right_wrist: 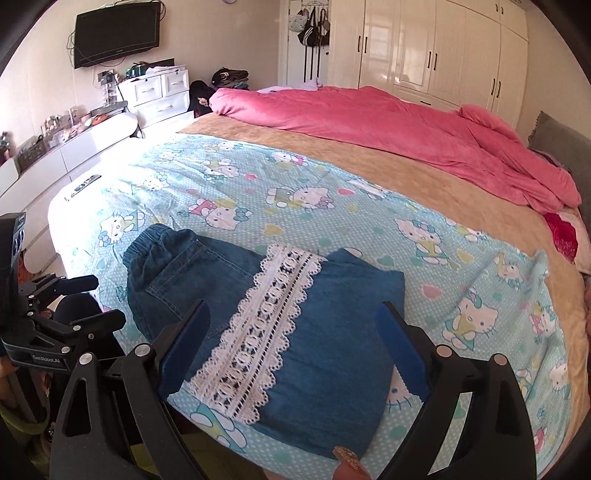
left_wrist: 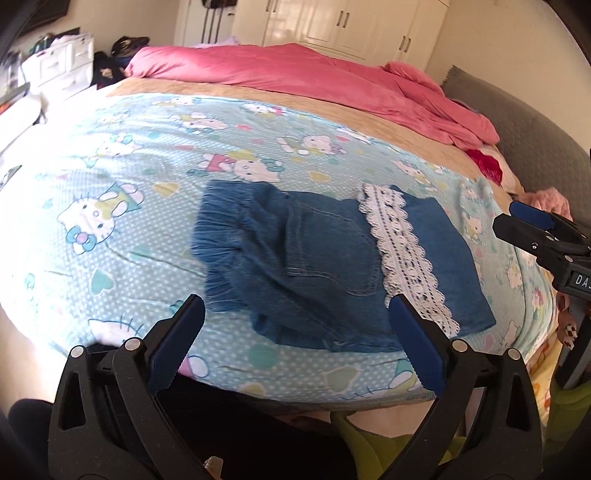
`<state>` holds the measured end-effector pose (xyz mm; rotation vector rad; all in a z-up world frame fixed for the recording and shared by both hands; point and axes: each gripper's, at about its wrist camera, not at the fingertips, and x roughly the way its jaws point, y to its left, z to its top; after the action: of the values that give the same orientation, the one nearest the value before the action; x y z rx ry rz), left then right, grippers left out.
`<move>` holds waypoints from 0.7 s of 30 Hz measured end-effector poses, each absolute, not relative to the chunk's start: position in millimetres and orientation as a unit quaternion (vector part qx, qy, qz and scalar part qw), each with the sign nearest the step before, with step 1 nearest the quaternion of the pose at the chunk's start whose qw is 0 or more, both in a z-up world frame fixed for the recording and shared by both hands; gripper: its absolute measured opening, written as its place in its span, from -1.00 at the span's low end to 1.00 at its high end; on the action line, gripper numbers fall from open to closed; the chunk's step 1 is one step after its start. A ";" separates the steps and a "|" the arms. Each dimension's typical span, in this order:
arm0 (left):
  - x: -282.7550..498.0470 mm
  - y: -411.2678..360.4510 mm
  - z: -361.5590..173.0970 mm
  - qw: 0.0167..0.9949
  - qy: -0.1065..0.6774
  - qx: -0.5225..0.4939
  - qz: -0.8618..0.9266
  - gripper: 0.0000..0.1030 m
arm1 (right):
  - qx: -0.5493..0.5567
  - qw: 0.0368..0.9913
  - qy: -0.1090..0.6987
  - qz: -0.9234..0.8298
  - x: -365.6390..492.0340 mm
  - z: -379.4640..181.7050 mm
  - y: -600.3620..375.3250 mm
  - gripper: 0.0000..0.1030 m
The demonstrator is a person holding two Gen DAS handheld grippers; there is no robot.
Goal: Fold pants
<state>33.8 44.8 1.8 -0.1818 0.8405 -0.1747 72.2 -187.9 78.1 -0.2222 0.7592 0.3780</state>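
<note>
Now folded pants (left_wrist: 314,258) lie just beyond the wide-open left gripper (left_wrist: 295,314)

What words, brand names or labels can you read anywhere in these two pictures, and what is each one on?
"GenRobot.AI": on the body of the left hand-held gripper, seen from the right wrist view.
"DAS", cut off by the picture's edge: on a label on the right hand-held gripper, seen from the left wrist view.
Too small or blurred to read: the mark under the TV screen and the items on the white shelf.
The pants show no writing.
</note>
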 end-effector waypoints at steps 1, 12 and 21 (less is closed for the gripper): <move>34.0 49.4 1.0 0.905 0.407 -0.093 -0.083 0.81 | -0.110 0.906 0.365 0.185 73.8 79.0 -183.1 0.75; 39.5 86.4 -16.8 0.897 0.416 -0.136 -0.068 0.81 | -0.115 0.887 0.395 0.210 104.5 60.2 -128.8 0.86; 43.3 101.7 -34.9 0.887 0.421 -0.170 -0.081 0.81 | -0.133 0.867 0.416 0.239 139.5 46.9 -72.9 0.86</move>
<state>43.3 101.7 -34.9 -0.3532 0.8752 -0.1678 139.5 -72.9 46.9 -0.2793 0.8699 0.5010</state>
